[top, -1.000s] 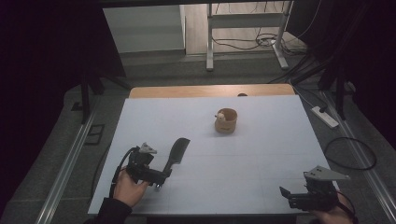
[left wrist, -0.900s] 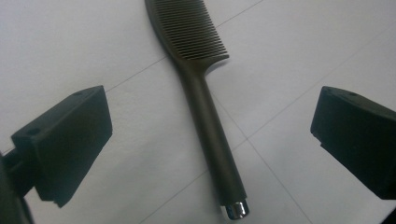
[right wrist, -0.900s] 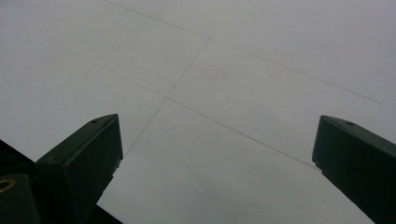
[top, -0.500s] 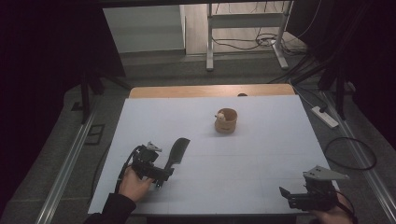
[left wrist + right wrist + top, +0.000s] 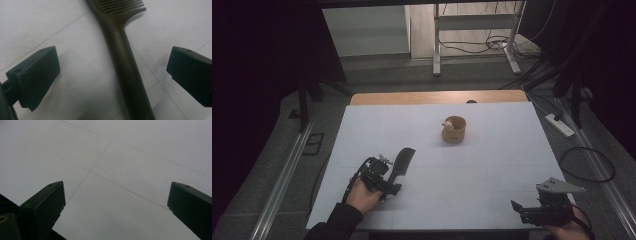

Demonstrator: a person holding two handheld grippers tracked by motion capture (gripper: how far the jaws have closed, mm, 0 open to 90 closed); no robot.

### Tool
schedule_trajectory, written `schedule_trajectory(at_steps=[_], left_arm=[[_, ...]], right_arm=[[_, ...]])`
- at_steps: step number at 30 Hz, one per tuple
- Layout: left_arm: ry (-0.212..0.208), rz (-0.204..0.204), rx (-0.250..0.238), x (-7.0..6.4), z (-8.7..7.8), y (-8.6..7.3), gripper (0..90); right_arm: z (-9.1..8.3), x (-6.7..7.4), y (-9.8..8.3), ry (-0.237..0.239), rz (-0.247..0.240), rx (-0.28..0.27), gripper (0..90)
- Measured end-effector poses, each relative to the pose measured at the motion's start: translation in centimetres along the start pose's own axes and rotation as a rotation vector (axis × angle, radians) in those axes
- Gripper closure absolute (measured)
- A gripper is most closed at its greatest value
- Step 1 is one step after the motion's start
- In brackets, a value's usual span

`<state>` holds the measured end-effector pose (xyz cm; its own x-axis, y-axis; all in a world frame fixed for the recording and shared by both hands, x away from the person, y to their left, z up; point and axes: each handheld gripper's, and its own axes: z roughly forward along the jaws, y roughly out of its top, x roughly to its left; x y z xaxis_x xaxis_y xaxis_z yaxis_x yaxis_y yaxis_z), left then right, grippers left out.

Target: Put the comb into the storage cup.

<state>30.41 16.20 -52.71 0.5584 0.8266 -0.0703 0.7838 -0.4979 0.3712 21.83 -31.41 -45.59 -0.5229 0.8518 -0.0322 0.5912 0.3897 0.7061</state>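
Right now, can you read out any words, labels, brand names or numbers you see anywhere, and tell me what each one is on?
None: no readable text appears anywhere.
The black comb between the open jaws of the left tool is plain, with no brand mark on the handle.
The small wooden cup is too small to show any marking.
The white table bears only thin pencil-like lines, no writing.
The right tool shows no label.

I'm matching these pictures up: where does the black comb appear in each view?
High view: the comb lies left of centre on the white table, beside the left hand-held gripper.
Left gripper view: its handle runs up between the open jaws, touching neither, teeth at the top edge.
Right gripper view: not in it.
Shared landmark: the table's thin grid lines.
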Motion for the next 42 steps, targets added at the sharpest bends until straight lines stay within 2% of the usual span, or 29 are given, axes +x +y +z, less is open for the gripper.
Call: schedule_trajectory(at_steps=[1,2,11,13,17,22,26,29,34,42], left_arm=[[0.016,0.016,0.01,-0.2,0.2,0.0,0.0],[0.02,0.01,0.01,-0.3,0.2,0.1,0.0],[0.024,0.003,0.029,-0.3,0.2,0.2,0.0],[0.025,-0.003,0.04,-0.5,0.0,0.3,2.4],[0.02,-0.004,0.046,-0.8,-0.6,0.4,16.7],[0.024,-0.013,0.03,-0.7,-1.2,0.3,44.6],[0.023,0.003,0.036,-0.9,-1.3,0.3,60.5],[0.015,-0.009,0.034,-0.7,-1.3,0.3,70.8],[-0.009,-0.02,0.026,-0.4,-1.4,0.2,72.3],[-0.089,-0.071,-0.003,0.8,-1.5,-0.1,72.5]], right_arm=[[0.0,0.0,0.0,0.0,0.0,0.0,1.5],[0.0,0.0,0.0,0.0,0.0,0.0,1.5],[0.0,0.0,0.0,-0.001,-0.006,0.001,1.5],[0.0,0.0,0.0,0.0,-0.006,0.001,1.5],[0.0,0.0,0.0,-0.002,-0.005,0.001,1.4],[0.0,0.0,0.0,-0.002,-0.006,0.001,1.4],[0.0,0.1,0.0,-0.004,-0.008,0.002,1.4],[0.0,0.1,0.0,-0.004,-0.008,0.001,1.4],[0.0,0.1,0.0,-0.005,-0.013,0.001,1.4],[0.0,0.2,0.0,-0.003,-0.017,0.005,1.5]])
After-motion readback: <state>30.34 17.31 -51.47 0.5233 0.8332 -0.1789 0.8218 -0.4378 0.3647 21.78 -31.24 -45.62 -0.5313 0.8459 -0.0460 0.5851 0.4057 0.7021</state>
